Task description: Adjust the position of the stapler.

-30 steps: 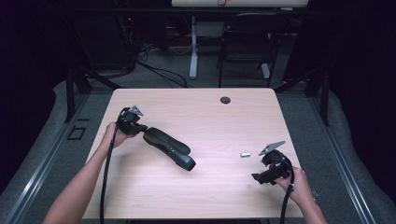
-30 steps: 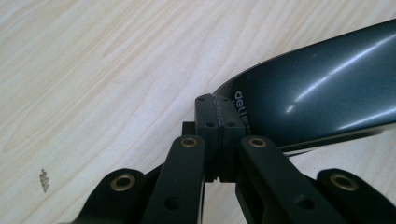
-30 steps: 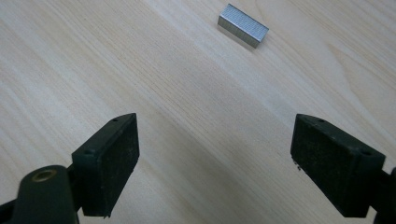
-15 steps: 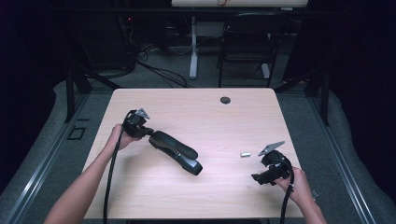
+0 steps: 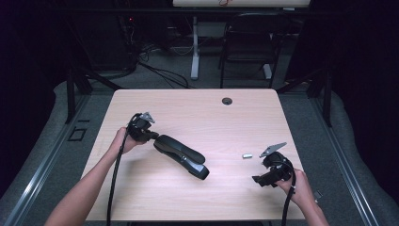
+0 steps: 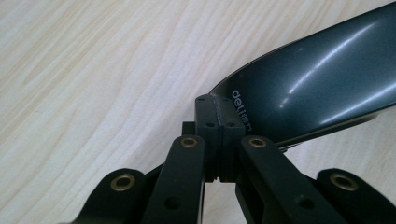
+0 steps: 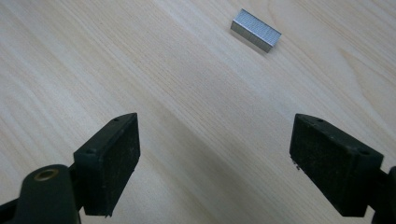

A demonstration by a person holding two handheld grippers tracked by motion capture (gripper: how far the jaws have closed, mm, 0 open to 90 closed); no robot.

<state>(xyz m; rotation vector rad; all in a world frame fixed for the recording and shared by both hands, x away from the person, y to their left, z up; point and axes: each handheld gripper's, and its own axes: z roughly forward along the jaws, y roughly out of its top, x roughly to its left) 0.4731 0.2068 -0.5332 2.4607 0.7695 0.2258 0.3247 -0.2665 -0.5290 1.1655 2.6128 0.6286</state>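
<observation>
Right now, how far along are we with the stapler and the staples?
Done: the left gripper is shut on the stapler's end and has dragged it toward mid-table. In hand: the right gripper hangs open short of the staple strip. Left: picking up the strip and presumably loading it.

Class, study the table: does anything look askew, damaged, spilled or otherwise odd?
Nothing looks damaged or spilled. The long black stapler lies diagonally on the pale wooden table, its end clamped in the shut left gripper. A small silver strip of staples lies loose ahead of the open right gripper.
</observation>
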